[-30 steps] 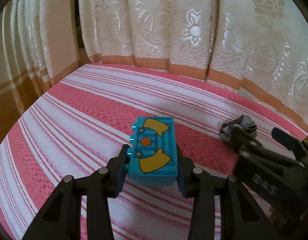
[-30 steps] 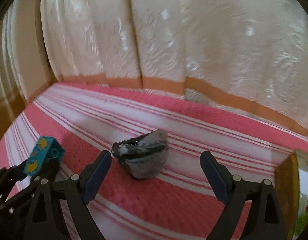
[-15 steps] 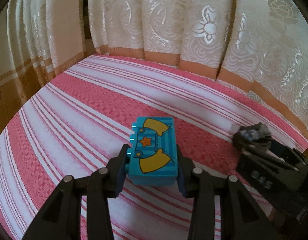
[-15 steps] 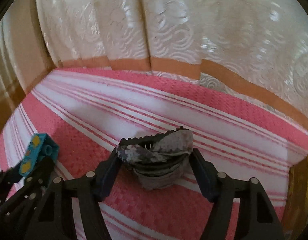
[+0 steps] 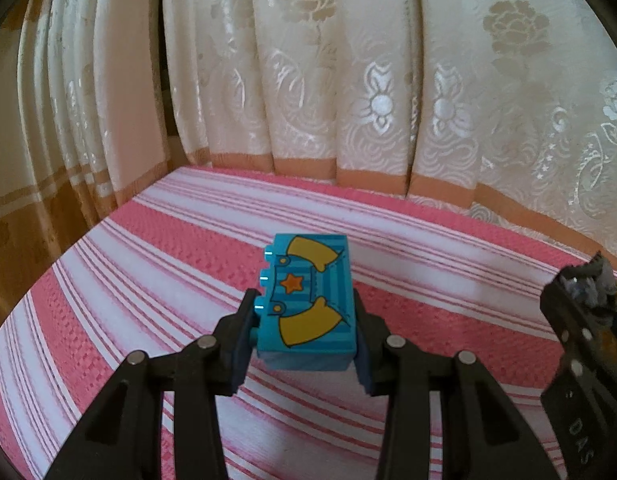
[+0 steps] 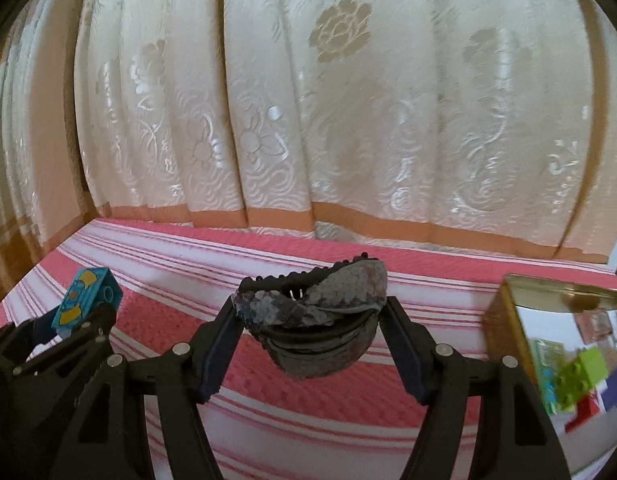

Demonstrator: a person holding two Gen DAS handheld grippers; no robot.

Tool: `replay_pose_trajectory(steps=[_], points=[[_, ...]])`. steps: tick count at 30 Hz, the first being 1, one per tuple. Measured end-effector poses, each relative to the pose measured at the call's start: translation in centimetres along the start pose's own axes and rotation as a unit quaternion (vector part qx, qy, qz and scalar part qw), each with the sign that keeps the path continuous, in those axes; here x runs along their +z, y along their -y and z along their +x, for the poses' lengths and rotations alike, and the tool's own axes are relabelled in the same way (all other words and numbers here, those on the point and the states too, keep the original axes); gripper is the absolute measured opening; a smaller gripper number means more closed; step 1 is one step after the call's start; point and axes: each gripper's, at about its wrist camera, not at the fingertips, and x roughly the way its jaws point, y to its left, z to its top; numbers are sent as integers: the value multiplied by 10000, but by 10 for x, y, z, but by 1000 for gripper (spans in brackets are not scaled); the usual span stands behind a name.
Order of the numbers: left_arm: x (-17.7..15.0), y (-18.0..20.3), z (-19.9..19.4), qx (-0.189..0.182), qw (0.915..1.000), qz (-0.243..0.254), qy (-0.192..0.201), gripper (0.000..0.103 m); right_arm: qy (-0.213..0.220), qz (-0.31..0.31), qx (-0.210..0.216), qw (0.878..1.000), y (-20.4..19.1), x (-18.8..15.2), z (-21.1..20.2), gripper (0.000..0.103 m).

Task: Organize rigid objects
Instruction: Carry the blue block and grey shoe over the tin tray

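Now blue toy brick (image 5: 306, 304) clamped between left tongs (image 5: 304, 334), grey sequinned hair clip (image 6: 314, 320) between just-closed right tongs (image 6: 308, 344).

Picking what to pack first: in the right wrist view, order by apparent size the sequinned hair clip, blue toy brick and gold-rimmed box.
1. Grey sequinned hair clip, though it is nearest the camera.
2. Gold-rimmed box, cut off by the frame edge, so unsure.
3. Blue printed toy brick, clearly smallest.

Domestic room, likely a bedroom, cream floral curtains (image 6: 332, 120) with tan hem hanging behind a surface under a pink-and-white striped cloth (image 5: 168, 272), gold-rimmed box (image 6: 504, 312) of toy bricks (image 6: 576, 376) at right
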Motion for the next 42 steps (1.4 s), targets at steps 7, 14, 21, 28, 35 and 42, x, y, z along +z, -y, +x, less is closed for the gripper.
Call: replay_pose_trajectory(steps=[7, 14, 21, 28, 35, 42], points=[[-2, 3, -17, -135, 9991, -7, 395, 41, 60, 196, -110, 9997, 12, -8, -17, 71], [-8, 3, -33, -316, 9973, -68, 658, 41, 321, 138, -240, 9991, 13, -13, -32, 71], [-15, 6, -46, -435, 9956, -77, 825, 41, 567, 13, -401, 9976, 13, -18, -48, 71], [-21, 7, -58, -571, 9936, -59, 972, 41, 654, 49, -498, 9966, 20, -22, -58, 71], [-28, 9, -70, -644, 9923, -44, 1057, 41, 704, 48, -545, 9960, 24, -27, -67, 71], [-35, 17, -81, -617, 9910, 111, 1185, 41, 707, 66, -557, 9959, 28, -31, -73, 71]])
